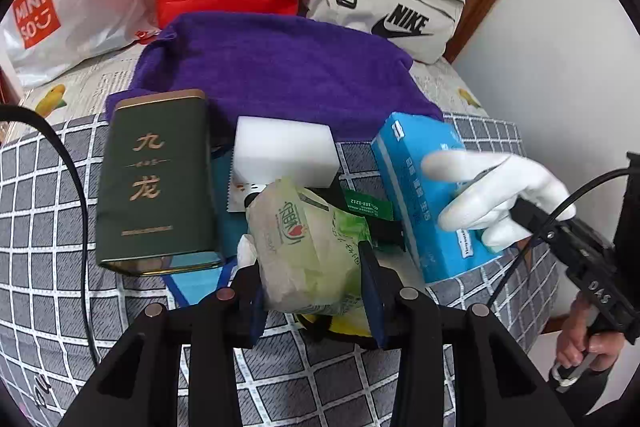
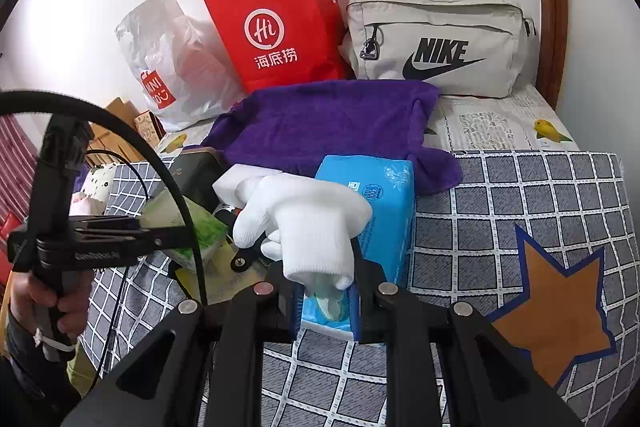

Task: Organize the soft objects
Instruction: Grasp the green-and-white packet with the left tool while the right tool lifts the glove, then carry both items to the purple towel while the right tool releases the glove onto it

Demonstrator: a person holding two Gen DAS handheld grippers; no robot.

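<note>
A soft green tissue pack sits between the fingers of my left gripper, whose pads press on both of its sides. My right gripper is shut on the cuff of a white glove, and the glove hangs over a blue tissue pack. From the left wrist view the glove lies against that blue pack. A white foam block and a purple towel lie behind. Small items under the green pack are mostly hidden.
A dark green tin stands left of the pack. A red paper bag, a white plastic bag and a grey Nike bag line the wall. The checked cover is bare on the right. A black cable loops at left.
</note>
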